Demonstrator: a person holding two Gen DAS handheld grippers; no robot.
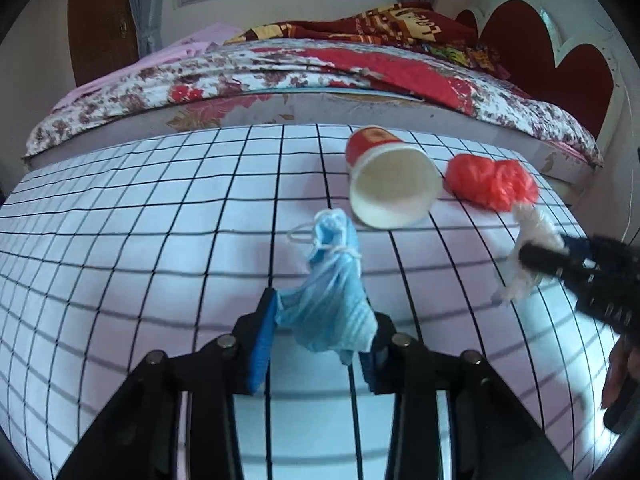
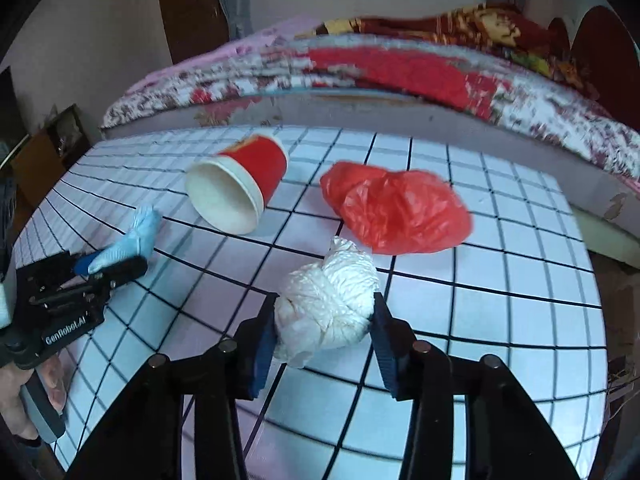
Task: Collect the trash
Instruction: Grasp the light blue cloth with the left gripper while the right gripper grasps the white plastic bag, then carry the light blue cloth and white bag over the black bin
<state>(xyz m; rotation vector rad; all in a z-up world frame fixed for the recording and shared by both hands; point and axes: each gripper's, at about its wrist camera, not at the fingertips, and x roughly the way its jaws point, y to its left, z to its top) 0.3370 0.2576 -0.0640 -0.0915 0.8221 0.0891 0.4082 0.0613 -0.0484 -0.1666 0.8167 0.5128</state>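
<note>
A crumpled blue face mask [image 1: 336, 280] sits between the blue pads of my left gripper [image 1: 326, 312], which is shut on its lower end. The right wrist view shows that gripper [image 2: 116, 264] pinching the mask [image 2: 136, 236] just above the cloth. My right gripper [image 2: 325, 308] is shut on a crumpled white plastic bag [image 2: 332, 300], with both pads pressing its sides. From the left wrist view it [image 1: 540, 256] grips the white bag [image 1: 528, 236] at the right. A red paper cup [image 1: 388, 176] [image 2: 240, 184] lies on its side, mouth toward me. Beside it lies a red plastic bag [image 1: 492, 180] [image 2: 400, 208].
Everything lies on a table with a white, black-gridded cloth [image 1: 120, 220] [image 2: 500, 260]. A bed with a floral cover [image 1: 240, 72] [image 2: 400, 76] runs right behind the far table edge. A person's hand [image 2: 24, 400] holds the left gripper's handle.
</note>
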